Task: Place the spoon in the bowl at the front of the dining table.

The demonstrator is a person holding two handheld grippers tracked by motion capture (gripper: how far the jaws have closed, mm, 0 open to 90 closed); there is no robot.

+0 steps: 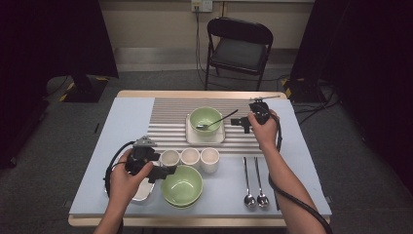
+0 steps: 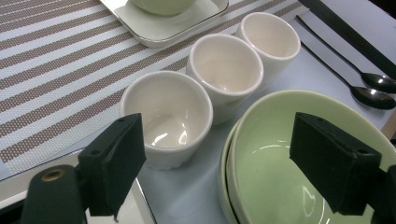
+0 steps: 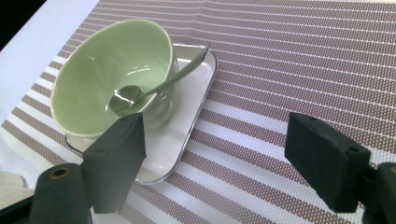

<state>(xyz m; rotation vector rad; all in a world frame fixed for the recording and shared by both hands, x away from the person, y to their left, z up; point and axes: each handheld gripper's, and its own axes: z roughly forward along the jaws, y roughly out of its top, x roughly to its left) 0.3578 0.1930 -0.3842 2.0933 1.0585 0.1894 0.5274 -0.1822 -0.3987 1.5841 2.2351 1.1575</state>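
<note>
- Fingers of right gripper (image 1: 237, 123) spread wide, nothing between them; black pads (image 3: 116, 158) apart over striped placemat (image 3: 299, 70) in right gripper view.
- Held just right of green bowl (image 1: 206, 119), jaws pointing left toward it, not touching.
- Resting inside that bowl: dark spoon (image 1: 217, 120), head at the bottom, handle leaning up over the right rim and sticking out toward right gripper, apart from its pads.
- Same spoon (image 3: 154, 86) seen in right gripper view with bowl of spoon down in green bowl (image 3: 107, 74) and handle crossing the rim above the white tray (image 3: 187, 135).
- Green bowl sitting on white tray (image 1: 191, 137), tray lying on placemat (image 1: 165, 117) near table centre.
- Fingers of left gripper (image 1: 168, 170) likewise parted and empty; pads (image 2: 114, 163) hovering wide over gap between nearest white cup (image 2: 166, 116) and stacked green bowls (image 2: 280, 154).
- Left gripper low at front left, beside a metal tray (image 1: 143, 192), jaws pointing right.
- Three white cups (image 1: 190, 158) lined in a row, touching or nearly so, just behind stacked green bowls (image 1: 181, 186).
- Two more spoons (image 1: 255, 187) lying side by side on bare blue table (image 1: 122, 126) at front right, heads toward the person, well apart from both grippers.
- Black folding chair (image 1: 238, 46) behind the table.
</note>
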